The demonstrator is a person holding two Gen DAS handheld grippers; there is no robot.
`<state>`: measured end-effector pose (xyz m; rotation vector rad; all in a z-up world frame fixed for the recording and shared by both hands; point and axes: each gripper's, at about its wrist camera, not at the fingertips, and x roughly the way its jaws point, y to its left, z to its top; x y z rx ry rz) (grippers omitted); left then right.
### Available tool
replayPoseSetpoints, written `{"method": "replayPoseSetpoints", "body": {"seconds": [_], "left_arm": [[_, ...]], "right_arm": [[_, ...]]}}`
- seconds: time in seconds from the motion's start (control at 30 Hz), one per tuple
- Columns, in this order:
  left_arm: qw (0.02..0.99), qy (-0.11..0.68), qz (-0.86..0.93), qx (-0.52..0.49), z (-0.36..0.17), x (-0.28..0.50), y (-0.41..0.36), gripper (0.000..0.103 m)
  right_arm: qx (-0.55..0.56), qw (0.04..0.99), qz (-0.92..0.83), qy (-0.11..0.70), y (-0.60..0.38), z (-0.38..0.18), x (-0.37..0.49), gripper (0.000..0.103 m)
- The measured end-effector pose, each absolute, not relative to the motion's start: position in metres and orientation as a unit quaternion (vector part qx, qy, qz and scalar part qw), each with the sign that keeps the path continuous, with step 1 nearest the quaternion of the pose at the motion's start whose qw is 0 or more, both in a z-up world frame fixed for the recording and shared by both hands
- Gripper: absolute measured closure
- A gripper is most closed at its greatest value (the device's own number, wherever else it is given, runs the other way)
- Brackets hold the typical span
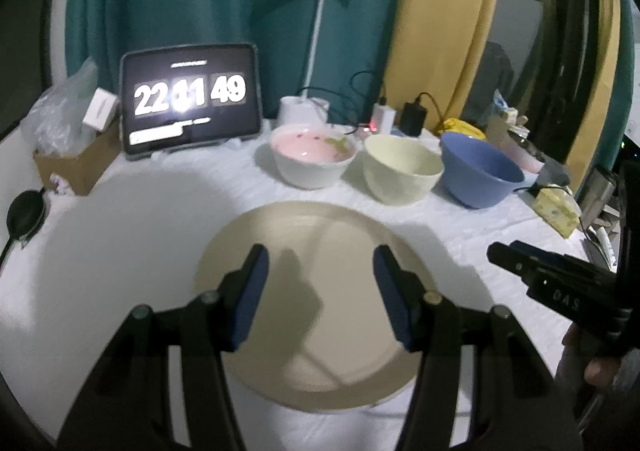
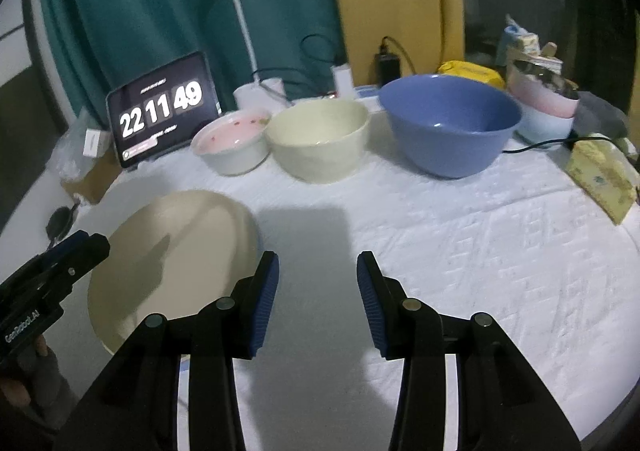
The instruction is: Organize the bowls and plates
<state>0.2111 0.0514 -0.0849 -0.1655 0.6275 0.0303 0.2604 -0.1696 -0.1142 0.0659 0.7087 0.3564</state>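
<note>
Left wrist view: both grippers (image 1: 321,293) (image 2: 318,293) spread, empty; beige plate (image 1: 320,235) looks stiff, probably slick, so pinch its rim.

Tablet (image 1: 191,107) — middle digits glare-blurred

A white quilted cloth (image 2: 460,235), matt and faintly embossed, covers the tabletop. On it lies a beige plate (image 1: 320,235) with a smooth, dull finish. Behind it stand a glossy pink-lined bowl (image 1: 313,160), a cream bowl (image 1: 402,171) with a soft sheen and a blue bowl (image 2: 450,123) of smooth, plastic-looking material. Each tool's black matt plastic fingers (image 2: 248,303) carry ribbed blue rubbery pads (image 2: 266,303). At far left a brown cardboard box (image 1: 80,159) holds crinkled clear plastic (image 1: 60,111) beside a glassy tablet screen (image 1: 190,95).
</note>
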Motion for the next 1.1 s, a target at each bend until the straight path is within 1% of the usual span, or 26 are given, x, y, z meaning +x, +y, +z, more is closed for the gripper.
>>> {"method": "replayPoseSetpoints", "body": {"seconds": [0.5,1.1], "left_arm": [[0.950,0.305,-0.019,-0.055,-0.061,0.242,-0.006,0.047],[0.957,0.286,-0.054,-0.023,-0.033,0.292,-0.057,0.047]], "right_arm": [[0.061,0.931,0.140,0.331,-0.231,-0.096,0.273,0.059],[0.071,0.939,0.106,0.318,-0.277,-0.071,0.309,0.059]]}}
